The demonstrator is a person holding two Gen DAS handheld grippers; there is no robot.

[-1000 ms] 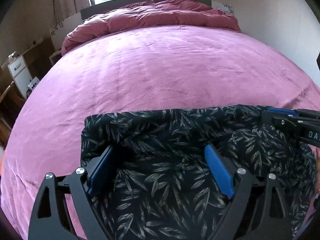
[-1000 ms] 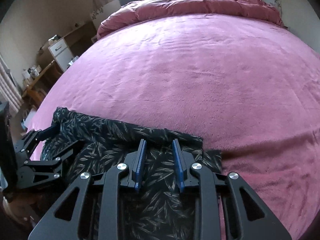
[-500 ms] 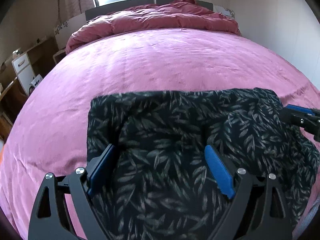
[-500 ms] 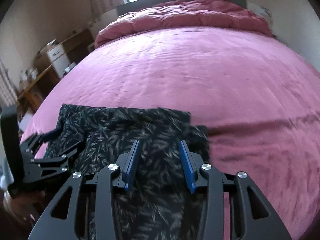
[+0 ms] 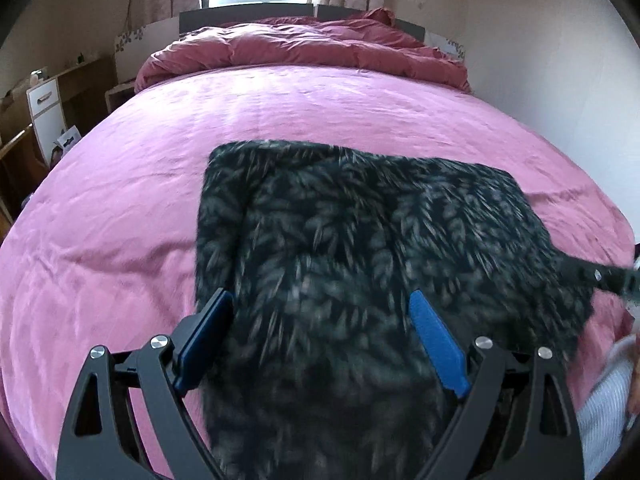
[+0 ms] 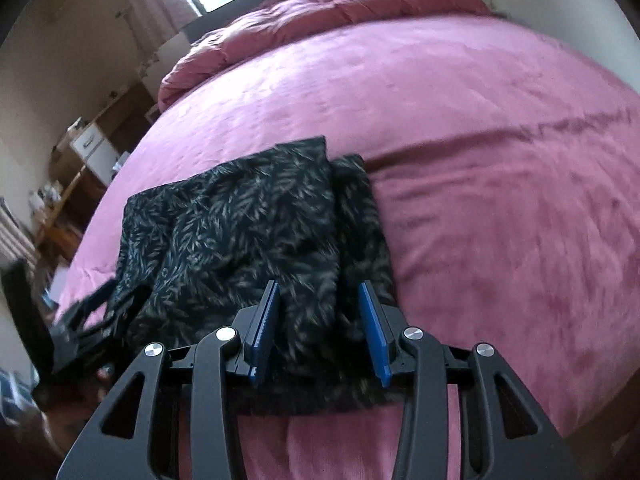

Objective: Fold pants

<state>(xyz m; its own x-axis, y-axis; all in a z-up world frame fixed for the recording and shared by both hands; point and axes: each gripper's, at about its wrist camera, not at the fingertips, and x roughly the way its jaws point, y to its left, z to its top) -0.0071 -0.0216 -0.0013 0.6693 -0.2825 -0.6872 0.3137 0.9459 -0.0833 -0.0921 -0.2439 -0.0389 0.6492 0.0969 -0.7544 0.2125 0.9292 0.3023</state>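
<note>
Left wrist view: pants [image 5: 360,240] ahead of us, long axis sideways; both grippers [image 5: 324,336] [image 6: 320,320] gaping, empty.

Pants: dark leaf-print pants [image 6: 248,220] lie folded on the pink bed [image 6: 480,160], near its front edge.
Right gripper: the right gripper [image 6: 320,320] hovers over the pants' near edge, blue pads parted, gripping nothing.
Left gripper: the left gripper [image 6: 84,320], blurred, sits at the pants' left edge.
Duvet: a bunched duvet [image 6: 340,4] lies beyond the pants.
</note>
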